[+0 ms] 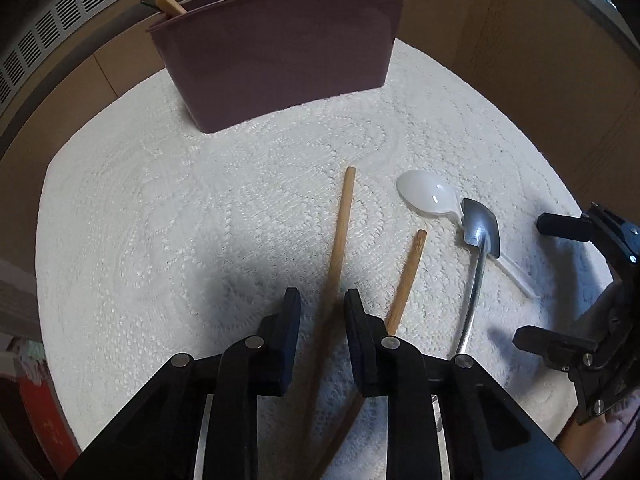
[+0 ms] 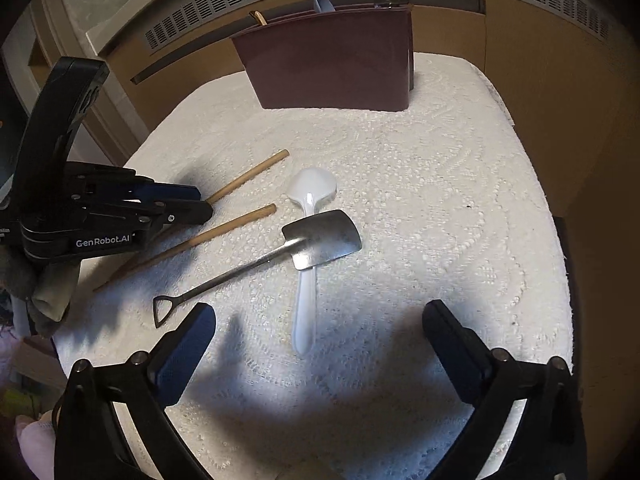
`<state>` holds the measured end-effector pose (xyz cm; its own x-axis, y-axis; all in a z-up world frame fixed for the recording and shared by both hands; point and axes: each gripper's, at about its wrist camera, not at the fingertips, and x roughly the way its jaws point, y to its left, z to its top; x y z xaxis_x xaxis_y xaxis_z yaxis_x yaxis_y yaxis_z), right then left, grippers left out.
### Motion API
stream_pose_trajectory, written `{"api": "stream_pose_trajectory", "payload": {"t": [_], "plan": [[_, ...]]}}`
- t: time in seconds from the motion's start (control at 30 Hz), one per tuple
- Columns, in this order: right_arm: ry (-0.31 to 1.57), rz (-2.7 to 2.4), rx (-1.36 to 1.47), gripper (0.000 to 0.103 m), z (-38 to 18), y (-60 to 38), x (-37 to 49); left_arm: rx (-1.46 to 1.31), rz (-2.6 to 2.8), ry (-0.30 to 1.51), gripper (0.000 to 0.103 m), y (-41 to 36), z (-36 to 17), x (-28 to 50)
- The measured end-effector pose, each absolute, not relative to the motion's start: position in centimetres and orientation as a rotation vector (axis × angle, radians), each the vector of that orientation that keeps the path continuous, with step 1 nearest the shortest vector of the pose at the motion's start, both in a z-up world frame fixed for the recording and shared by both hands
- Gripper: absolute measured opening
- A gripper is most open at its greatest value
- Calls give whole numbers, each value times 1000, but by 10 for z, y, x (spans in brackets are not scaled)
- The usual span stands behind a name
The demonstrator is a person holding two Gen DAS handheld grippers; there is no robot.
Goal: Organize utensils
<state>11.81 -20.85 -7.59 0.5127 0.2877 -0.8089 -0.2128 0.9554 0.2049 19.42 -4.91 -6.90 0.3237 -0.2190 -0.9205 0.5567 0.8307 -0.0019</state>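
Left tool [image 1: 322, 300]: lower centre of the left wrist view; jaws narrowed around the longer chopstick [image 1: 340, 224], which runs up between them; whether the pads press on it cannot be told.
Right tool [image 2: 318, 320]: bottom of the right wrist view; jaws spread wide, holding nothing, poised over the handle end of the white plastic spoon [image 2: 306, 280].
Shorter chopstick [image 1: 408, 276]: just right of the left tool, loose on the surface [image 1: 160, 200].
Metal shovel-shaped spoon [image 2: 320, 238]: centre of the right wrist view; its bowl lies across the white spoon, touching it.
Maroon utensil holder [image 1: 276, 56]: top centre, far edge of the white-covered surface; a few handles already stand in it.
Done: judging by the holder, some utensils are sorted.
Left: two chopsticks and two spoons remain on the surface, well apart from the holder.
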Motion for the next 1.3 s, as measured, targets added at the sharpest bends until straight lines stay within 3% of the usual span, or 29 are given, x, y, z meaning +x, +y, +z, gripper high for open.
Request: {"api": "stream_pose_trajectory", "payload": {"t": [0.13, 0.23, 0.4, 0.6, 0.8, 0.87, 1.0, 1.3], "plan": [[995, 297, 75, 103, -76, -207, 118, 401, -506, 1103, 21, -60, -71, 193], [1022, 301, 71, 103, -76, -207, 119, 362, -503, 1091, 8, -63, -71, 192], [1025, 317, -53, 102, -73, -195, 117, 160, -452, 1009, 6, -37, -63, 185], [924, 207, -21, 90, -48, -198, 146, -95, -342, 814, 6, 8, -37, 167], [987, 183, -38, 65, -61, -174, 190, -170, -316, 727, 6, 29, -20, 162], [1029, 172, -68, 31, -70, -167, 197, -179, -318, 714, 6, 38, -13, 157], [998, 188, -103, 30, -60, -162, 188, -190, -320, 687, 6, 40, -3, 154], [756, 179, -42, 30, 20, -196, 147, -176, -339, 603, 6, 34, 31, 142]]}}
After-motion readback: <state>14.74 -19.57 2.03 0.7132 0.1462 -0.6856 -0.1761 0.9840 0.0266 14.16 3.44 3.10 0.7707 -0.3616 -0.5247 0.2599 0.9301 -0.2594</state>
